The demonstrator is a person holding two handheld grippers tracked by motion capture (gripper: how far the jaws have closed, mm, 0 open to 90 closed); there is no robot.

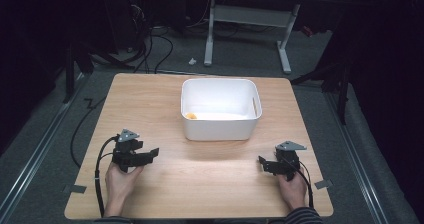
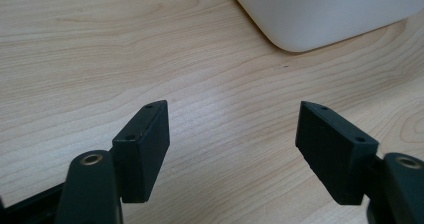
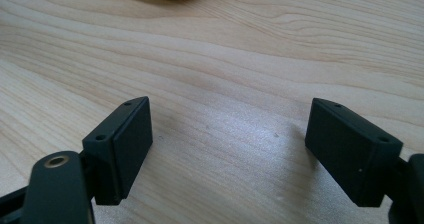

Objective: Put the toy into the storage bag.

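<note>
— What did we have nearest the grippers?

— A white plastic tub (image 1: 220, 129), rectangular with rounded corners and a slot handle in its right wall. It stood on the far middle of the table (image 1: 165, 184), and a small orange-yellow thing (image 1: 191, 116) lay on its floor near the left wall; we could not tell what it was.

— And our grippers?

— The left gripper (image 1: 150, 154) sat low over the near left of the table, its jaws apart with bare wood between them; a rounded corner of the tub (image 2: 320, 14) showed just ahead in the left gripper view. The right gripper (image 1: 264, 163) rested at the near right, jaws apart too, nothing between them, well apart from the tub.

— The surface and the room?

— Pale wood grain, lit brightest in front of the tub. Beyond it we saw grey carpet (image 1: 175, 59), loose black cables (image 1: 155, 49), and the white legs of a desk (image 1: 285, 49) in a dark room.
</note>
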